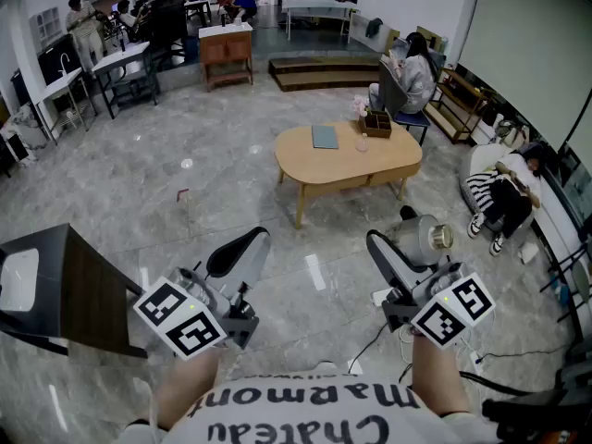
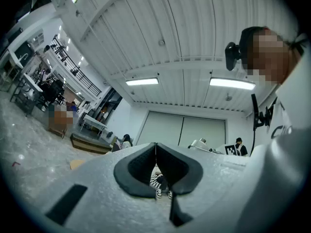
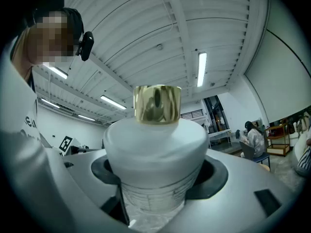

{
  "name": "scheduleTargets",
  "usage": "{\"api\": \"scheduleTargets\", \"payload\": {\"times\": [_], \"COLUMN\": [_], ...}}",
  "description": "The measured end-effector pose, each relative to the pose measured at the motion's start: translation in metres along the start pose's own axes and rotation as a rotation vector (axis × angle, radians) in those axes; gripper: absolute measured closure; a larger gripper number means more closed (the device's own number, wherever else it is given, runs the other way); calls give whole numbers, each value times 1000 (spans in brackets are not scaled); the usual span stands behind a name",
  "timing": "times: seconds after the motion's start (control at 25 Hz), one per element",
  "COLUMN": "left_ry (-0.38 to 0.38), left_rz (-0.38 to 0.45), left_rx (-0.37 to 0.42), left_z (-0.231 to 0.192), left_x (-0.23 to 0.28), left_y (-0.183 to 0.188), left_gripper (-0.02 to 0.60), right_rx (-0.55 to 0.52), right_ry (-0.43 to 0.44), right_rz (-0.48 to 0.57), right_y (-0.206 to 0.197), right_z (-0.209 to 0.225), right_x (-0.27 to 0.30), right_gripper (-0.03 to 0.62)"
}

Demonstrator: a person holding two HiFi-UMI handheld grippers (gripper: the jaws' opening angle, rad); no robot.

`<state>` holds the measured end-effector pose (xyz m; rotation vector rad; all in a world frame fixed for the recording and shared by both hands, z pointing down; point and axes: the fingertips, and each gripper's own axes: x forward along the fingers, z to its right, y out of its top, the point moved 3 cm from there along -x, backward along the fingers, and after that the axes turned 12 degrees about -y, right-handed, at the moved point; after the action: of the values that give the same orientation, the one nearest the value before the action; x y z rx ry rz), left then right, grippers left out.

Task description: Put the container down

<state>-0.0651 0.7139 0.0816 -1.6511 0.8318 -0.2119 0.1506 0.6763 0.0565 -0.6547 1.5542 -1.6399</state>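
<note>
Grippers: 2, container: 1. My right gripper (image 1: pixel 412 251) has its jaws spread wide and clamped on the container (image 3: pixel 154 154), held in the air at near right over the floor (image 1: pixel 185 192). Long axis runs along my jaws, gold cap (image 3: pixel 157 103) pointing out past the tips twd the ceiling. My left gripper (image 2: pixel 155 159): jaws together, nothing btwn.

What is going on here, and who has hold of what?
A person stands on a grey floor with a gripper in each hand. The right gripper has its jaws closed on a clear container with a white lid and a gold cap, held up in the air. The left gripper has its jaws together and empty. The container is not yet put down; a wooden coffee table stands ahead.
</note>
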Motion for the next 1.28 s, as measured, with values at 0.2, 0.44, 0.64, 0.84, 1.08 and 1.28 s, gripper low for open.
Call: {"api": "scheduleTargets", "payload": {"times": [0.2,0.44,0.64,0.84,1.08,1.28], "left_ry": [-5,5,84,128,188,227], "left_rz": [-9,-43,-85,-72,-14,15], "left_rx": [-6,-11,24,31,-1,2], "left_z": [-5,-20,-56,-103,-166,-213], "left_x": [-6,-5,11,43,93,146], "left_y": [-1,-11,-17,-17,-24,-34], "left_gripper": [566,566,566,566,566,566], "right_rx": [4,32,22,42,56,54], "right_ry": [-36,-57,-93,-103,-46,-5], "right_rz": [-6,-22,-69,-93,-106,-121], "right_y": [-7,-18,-34,-42,-50,-57], "right_z": [-2,5,27,73,140,188], "right_x": [3,13,41,90,154,200], "right_gripper": [266,266,266,266,266,266]}}
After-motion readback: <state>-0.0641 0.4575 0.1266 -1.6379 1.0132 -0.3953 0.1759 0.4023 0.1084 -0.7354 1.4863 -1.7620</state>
